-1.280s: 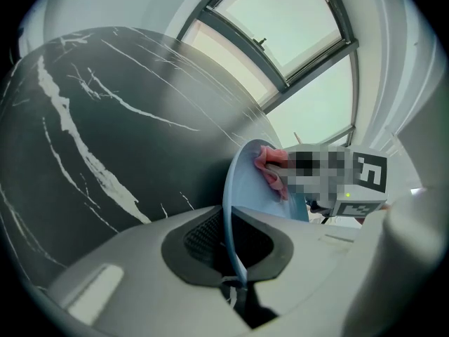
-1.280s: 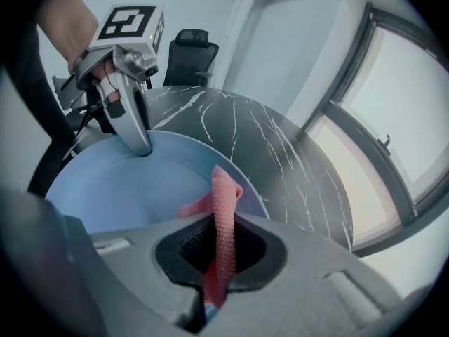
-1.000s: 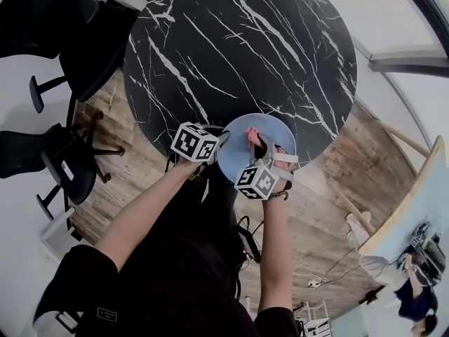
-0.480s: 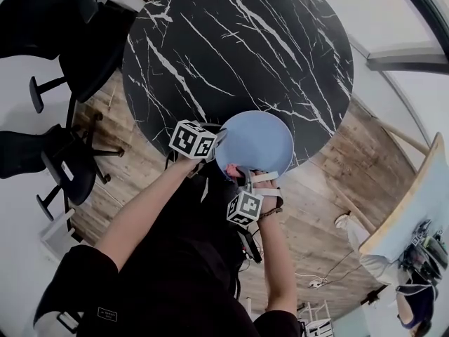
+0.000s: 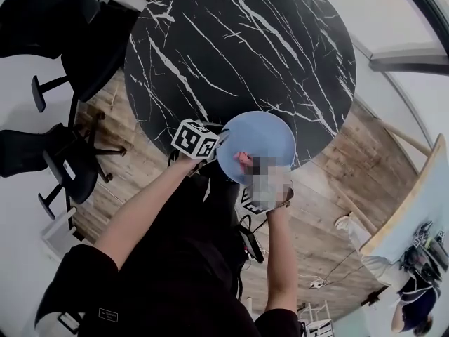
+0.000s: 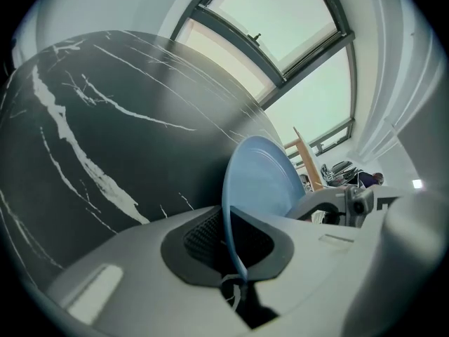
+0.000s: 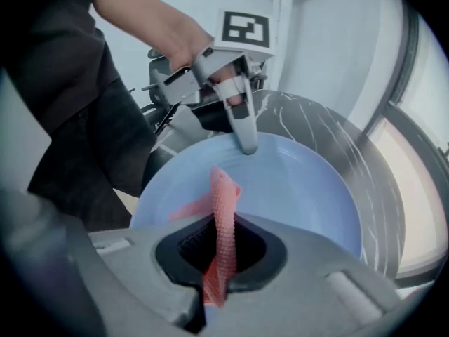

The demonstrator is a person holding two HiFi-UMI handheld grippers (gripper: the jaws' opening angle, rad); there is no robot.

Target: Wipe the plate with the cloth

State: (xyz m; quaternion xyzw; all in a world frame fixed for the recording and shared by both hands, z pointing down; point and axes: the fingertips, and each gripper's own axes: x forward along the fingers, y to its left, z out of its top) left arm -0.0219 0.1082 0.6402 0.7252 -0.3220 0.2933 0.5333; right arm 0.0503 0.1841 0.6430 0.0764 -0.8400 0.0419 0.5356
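Observation:
A light blue plate (image 5: 263,137) is held tilted over the near edge of the black marble table (image 5: 231,48). My left gripper (image 5: 222,142) is shut on the plate's left rim. In the left gripper view the rim (image 6: 231,237) runs edge-on between the pads; the jaws have just eased open a touch, the rim still pinched. My right gripper (image 7: 221,258) is shut on a pink cloth (image 7: 224,202), whose free end lies on the plate (image 7: 302,188). In the head view the cloth (image 5: 243,159) sits on the plate's lower left. The left gripper (image 7: 245,146) clamps the far rim.
Black chairs (image 5: 66,163) stand to the left on the wooden floor (image 5: 337,209). A cable and plug (image 5: 316,282) lie on the floor to the right. The person's body and arms fill the space below the plate.
The right gripper drew the cloth down past the plate's near rim, then came back up onto the plate's lower left. Left gripper and plate stayed put.

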